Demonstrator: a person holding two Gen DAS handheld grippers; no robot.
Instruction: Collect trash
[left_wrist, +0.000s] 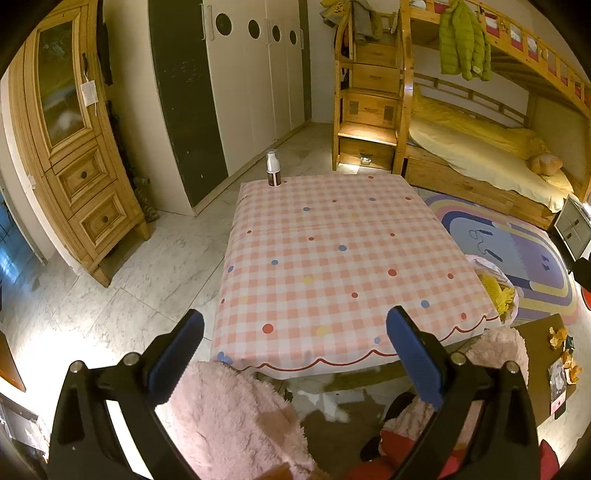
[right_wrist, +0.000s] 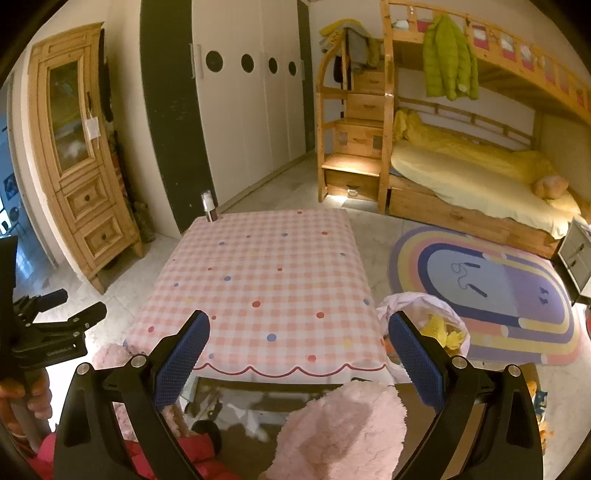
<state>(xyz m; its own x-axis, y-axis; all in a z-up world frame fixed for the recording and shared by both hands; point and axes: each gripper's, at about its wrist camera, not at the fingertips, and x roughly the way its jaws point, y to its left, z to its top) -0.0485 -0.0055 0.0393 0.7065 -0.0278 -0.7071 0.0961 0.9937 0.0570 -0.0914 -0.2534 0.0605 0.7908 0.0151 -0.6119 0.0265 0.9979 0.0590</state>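
A low table with a pink checked cloth (left_wrist: 332, 258) (right_wrist: 266, 291) stands ahead. A small white and brown bottle (left_wrist: 273, 169) (right_wrist: 209, 206) stands upright on its far left corner. A pale plastic bag (right_wrist: 432, 314) with yellow scraps inside sits on the floor by the table's right side, and shows in the left wrist view (left_wrist: 495, 284). My left gripper (left_wrist: 295, 350) is open and empty, held above the table's near edge. My right gripper (right_wrist: 299, 354) is open and empty, also above the near edge. The left gripper also shows in the right wrist view (right_wrist: 55, 321).
Pink fluffy slippers (left_wrist: 229, 417) (right_wrist: 343, 428) are below the grippers. A brown board (left_wrist: 543, 354) with orange scraps lies on the floor at right. A rainbow rug (right_wrist: 487, 291), a wooden bunk bed (right_wrist: 461, 177), a pine cabinet (left_wrist: 74, 147) and white wardrobes (right_wrist: 240, 110) surround the table.
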